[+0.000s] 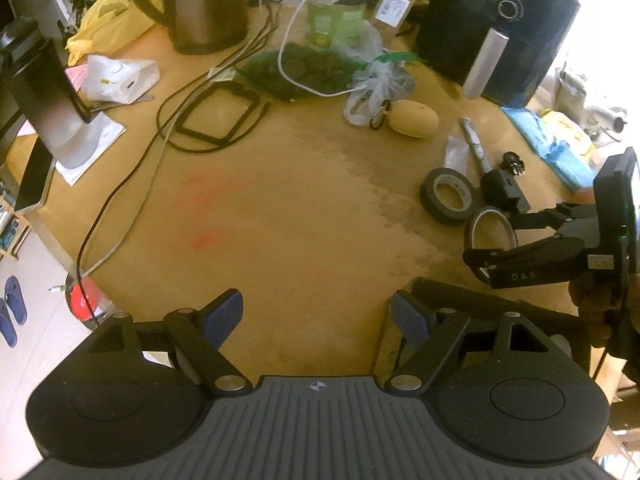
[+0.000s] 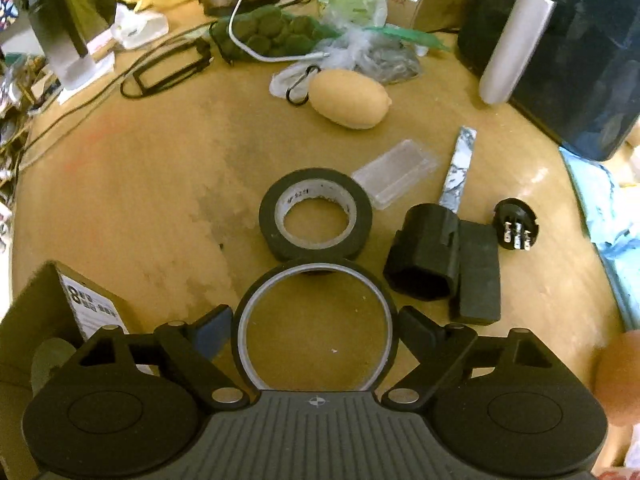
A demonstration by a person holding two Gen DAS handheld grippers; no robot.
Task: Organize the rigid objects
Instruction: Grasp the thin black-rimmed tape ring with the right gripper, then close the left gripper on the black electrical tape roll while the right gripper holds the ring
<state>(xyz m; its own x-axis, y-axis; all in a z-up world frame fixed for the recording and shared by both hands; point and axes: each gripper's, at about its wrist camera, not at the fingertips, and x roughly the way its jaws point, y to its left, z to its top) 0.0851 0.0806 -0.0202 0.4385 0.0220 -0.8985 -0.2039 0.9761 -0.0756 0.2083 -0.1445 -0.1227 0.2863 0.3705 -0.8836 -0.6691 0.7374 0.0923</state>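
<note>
My right gripper (image 2: 316, 328) has closed on a thin tape ring (image 2: 316, 267) that lies flat on the wooden table (image 2: 140, 200), one pad against each side of its rim. Just beyond the ring lies a thick black tape roll (image 2: 316, 220). To its right are a black plastic housing (image 2: 428, 256), a black block (image 2: 478, 276) and a round connector (image 2: 516, 226). In the left wrist view the right gripper (image 1: 492, 236) and the ring (image 1: 478, 220) sit at the far right. My left gripper (image 1: 316, 316) is open over bare table, nothing between its fingers.
A clear plastic case (image 2: 396, 172), a marbled strip (image 2: 458, 168) and a tan egg-shaped object (image 2: 348, 98) lie farther back. A cardboard box (image 2: 92, 308) stands near left of the right gripper. An air fryer (image 1: 496, 32), a kettle (image 1: 204, 4) and cables (image 1: 132, 184) crowd the back.
</note>
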